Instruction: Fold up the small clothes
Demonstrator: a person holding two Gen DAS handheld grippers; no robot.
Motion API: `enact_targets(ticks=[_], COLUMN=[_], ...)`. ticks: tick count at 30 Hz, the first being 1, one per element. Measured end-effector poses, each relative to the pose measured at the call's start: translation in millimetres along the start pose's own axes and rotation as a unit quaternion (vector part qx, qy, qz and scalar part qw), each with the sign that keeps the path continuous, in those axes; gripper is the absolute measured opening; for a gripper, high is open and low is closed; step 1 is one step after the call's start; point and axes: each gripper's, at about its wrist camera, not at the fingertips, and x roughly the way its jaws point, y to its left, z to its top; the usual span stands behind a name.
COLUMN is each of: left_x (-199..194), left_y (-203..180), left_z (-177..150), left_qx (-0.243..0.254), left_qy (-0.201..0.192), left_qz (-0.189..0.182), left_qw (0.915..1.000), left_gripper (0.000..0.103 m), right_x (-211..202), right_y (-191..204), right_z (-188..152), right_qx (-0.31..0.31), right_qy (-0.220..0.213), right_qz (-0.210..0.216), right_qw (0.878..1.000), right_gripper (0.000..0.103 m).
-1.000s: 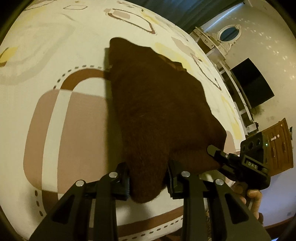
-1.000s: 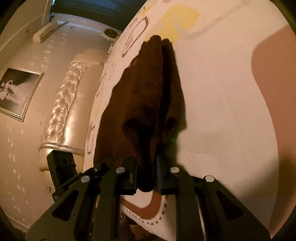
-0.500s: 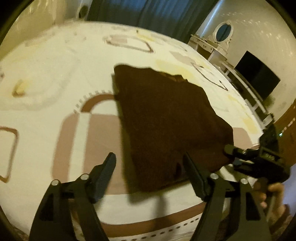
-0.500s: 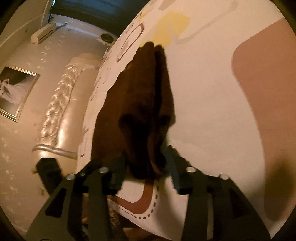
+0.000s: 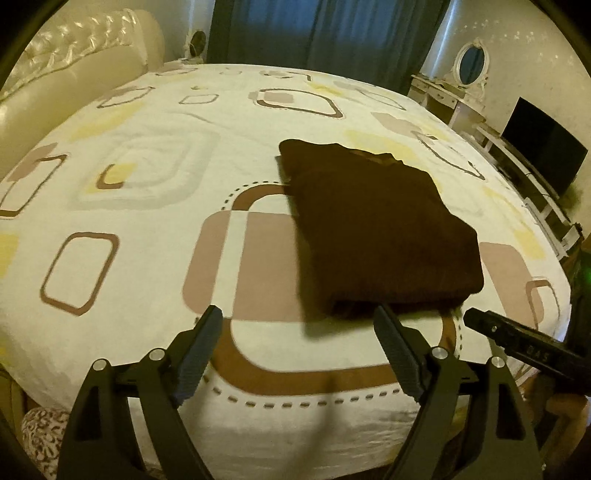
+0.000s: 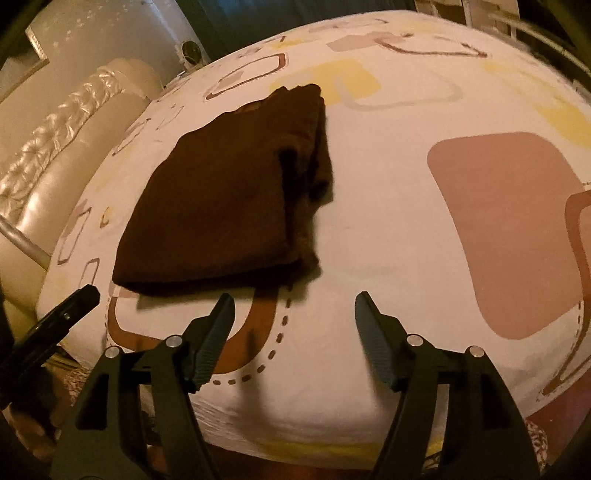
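Note:
A dark brown garment [image 5: 376,236] lies folded into a flat rectangle on the patterned bedsheet [image 5: 147,206]. It also shows in the right wrist view [image 6: 225,199], with stacked layers along its right edge. My left gripper [image 5: 297,325] is open and empty, just short of the garment's near edge. My right gripper [image 6: 293,310] is open and empty, near the garment's near right corner and clear of it. The right gripper's finger [image 5: 517,339] shows at the right of the left wrist view, and the left gripper's finger [image 6: 62,314] at the left of the right wrist view.
A padded cream headboard [image 5: 74,70] runs along the bed's left side. Dark blue curtains [image 5: 325,33] hang beyond the bed. A white dresser with an oval mirror [image 5: 469,66] and a black screen [image 5: 543,147] stand at the right. The bed's near edge [image 5: 295,439] lies below the grippers.
Both grippers opened, let go of the garment's near edge and pulled back and up. The garment now lies flat on the sheet.

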Motion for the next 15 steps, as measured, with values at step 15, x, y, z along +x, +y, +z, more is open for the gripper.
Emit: enact_targets(ticks=[15], left_x=[-14], left_y=[-24], left_z=[-16], left_qx=[0.028], left_qy=[-0.010], left_qz=[0.017], left_qw=[0.9994], left_gripper=[0.085], right_x=[-20], right_y=[4], right_z=[-15], right_qx=[0.010], right_qy=[-0.028], right_qz=[-0.030], right_qw=[0.999], right_gripper=[0.072])
